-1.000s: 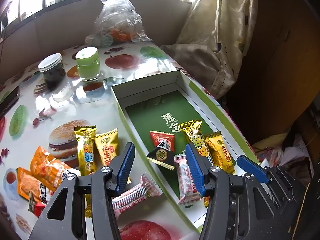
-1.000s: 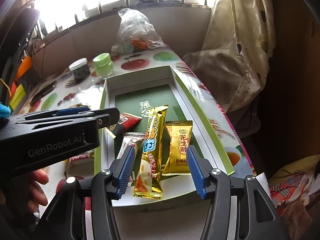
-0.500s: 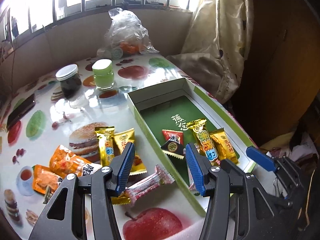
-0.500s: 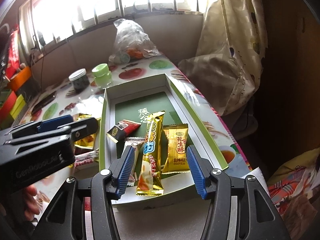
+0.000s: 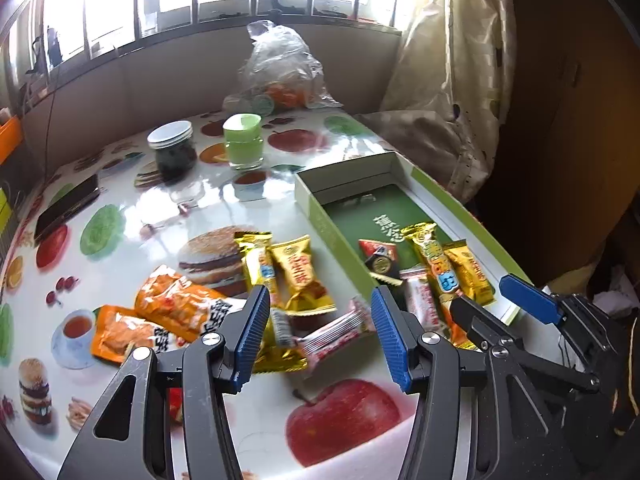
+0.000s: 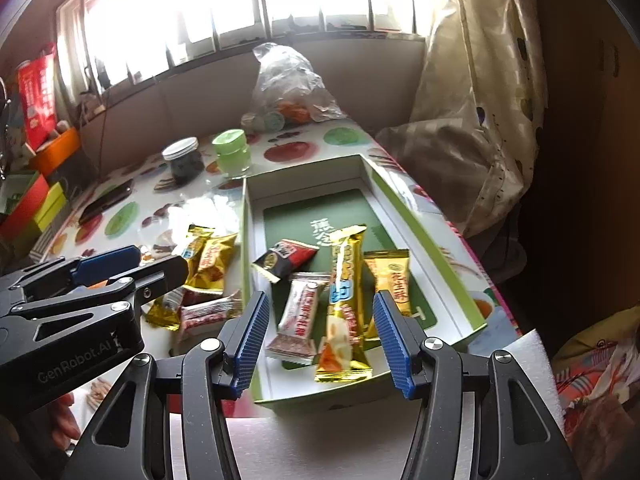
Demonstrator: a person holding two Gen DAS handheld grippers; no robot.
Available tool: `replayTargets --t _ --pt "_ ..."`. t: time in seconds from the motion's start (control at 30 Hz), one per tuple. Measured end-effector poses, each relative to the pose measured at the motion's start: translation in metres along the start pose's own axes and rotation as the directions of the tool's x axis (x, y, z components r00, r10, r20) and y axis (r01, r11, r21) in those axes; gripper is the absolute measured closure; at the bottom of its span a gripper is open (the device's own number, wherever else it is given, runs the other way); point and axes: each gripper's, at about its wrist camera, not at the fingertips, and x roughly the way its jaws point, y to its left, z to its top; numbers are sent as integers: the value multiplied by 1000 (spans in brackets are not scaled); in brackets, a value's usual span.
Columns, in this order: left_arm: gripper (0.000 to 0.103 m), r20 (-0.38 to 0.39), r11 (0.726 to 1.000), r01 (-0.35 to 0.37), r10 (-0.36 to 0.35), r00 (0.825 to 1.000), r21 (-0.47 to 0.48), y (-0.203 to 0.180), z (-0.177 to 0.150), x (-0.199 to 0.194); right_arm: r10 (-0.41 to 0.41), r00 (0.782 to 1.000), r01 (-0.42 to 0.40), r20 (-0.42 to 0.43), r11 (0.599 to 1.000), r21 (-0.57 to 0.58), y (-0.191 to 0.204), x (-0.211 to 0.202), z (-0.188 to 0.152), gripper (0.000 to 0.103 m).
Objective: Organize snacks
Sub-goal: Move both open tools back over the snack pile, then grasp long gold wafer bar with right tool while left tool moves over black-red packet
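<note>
- Your left gripper (image 5: 318, 330) hangs released, empty, over loose foil snack packets (image 5: 296, 276) on the fruit-print table (image 5: 120, 216).
- Your right gripper (image 6: 318, 334) likewise, over the shallow green-rimmed cardboard box (image 6: 424, 232) holding four packets, right of the loose ones.

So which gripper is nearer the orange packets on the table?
Left. The left gripper hangs just right of the orange packets, with its near finger beside them. The right gripper is over the green box, farther away.
</note>
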Motion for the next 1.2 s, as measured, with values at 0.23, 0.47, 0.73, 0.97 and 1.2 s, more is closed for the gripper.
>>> replayTargets --t 0.23,0.47,0.73,0.97,1.2 --pt "49 12 999 -12 13 1000 -52 23 -6 -13 11 1000 -12 -10 999 -34 15 1 -2 49" --pt "49 2 990 -60 61 998 -127 61 -14 -21 49 999 -50 -15 996 -73 35 5 -1 49" --pt "49 -38 970 -128 123 992 -206 107 -30 -17 96 994 -102 -53 987 -128 61 15 -3 49" --pt "49 -66 954 -155 143 987 -257 134 -41 -15 123 988 -135 -91 981 -143 78 28 -2 49" --pt "49 -95 942 -135 111 989 -306 149 -50 -9 180 976 -194 -123 975 -112 92 44 6 49"
